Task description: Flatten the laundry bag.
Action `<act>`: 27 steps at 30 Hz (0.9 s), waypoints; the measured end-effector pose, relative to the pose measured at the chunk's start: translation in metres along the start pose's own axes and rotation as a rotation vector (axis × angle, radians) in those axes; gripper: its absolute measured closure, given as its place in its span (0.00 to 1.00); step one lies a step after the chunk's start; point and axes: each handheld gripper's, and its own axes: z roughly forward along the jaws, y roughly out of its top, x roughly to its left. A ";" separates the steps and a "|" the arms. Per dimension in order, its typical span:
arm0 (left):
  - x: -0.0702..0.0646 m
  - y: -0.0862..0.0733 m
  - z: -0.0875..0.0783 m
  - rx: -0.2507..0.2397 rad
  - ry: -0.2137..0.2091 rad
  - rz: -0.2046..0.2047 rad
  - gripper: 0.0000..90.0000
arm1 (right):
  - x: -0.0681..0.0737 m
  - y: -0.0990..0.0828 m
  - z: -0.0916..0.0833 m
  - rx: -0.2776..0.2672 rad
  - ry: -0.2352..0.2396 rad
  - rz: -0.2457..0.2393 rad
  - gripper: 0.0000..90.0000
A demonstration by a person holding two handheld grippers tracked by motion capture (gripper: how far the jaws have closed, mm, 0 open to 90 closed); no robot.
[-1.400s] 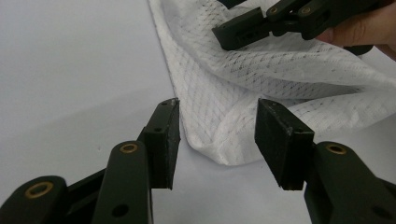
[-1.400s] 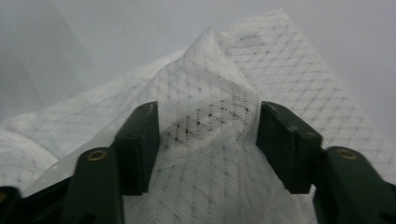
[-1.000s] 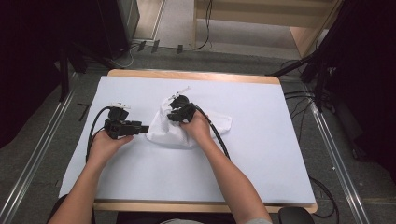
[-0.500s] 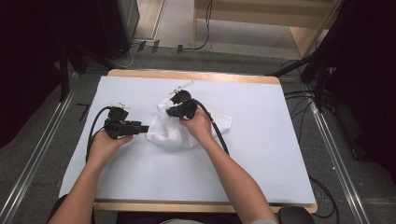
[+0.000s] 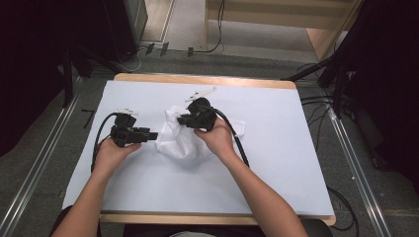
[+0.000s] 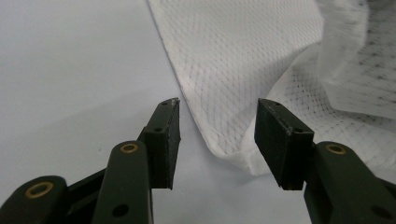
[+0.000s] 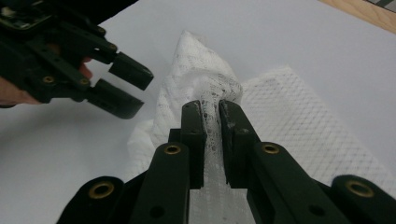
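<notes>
A white cloth (image 7: pixel 201 88) is pinched between the closed jaws of the right gripper (image 7: pixel 212 112) and held above the desk (image 5: pixel 276 163); the left gripper (image 6: pixel 217 128), jaws apart, is poised just before its lower edge.

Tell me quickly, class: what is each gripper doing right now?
Left gripper: open, jaws apart beside the edge of the white cloth, not gripping it.
Right gripper: shut on the white cloth, a fold pinched between its jaws.
</notes>
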 end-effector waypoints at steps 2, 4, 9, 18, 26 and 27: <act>-0.001 0.000 0.001 0.004 0.001 0.004 0.57 | 0.006 -0.007 -0.008 -0.010 0.007 -0.011 0.92; -0.003 0.001 0.003 0.006 -0.002 0.004 0.58 | 0.010 -0.011 -0.014 -0.013 0.004 -0.018 0.92; -0.009 0.003 0.009 0.005 -0.008 0.019 0.67 | 0.017 -0.021 -0.023 -0.023 0.011 -0.033 0.92; -0.020 0.008 0.020 0.010 -0.075 0.042 0.98 | 0.022 -0.039 -0.039 -0.027 0.015 -0.039 0.91; -0.025 0.009 0.036 0.045 -0.086 0.075 1.00 | 0.020 -0.050 -0.046 -0.037 0.013 -0.031 0.91; -0.024 0.008 0.039 0.053 -0.083 0.083 1.00 | 0.020 -0.051 -0.047 -0.038 0.012 -0.028 0.91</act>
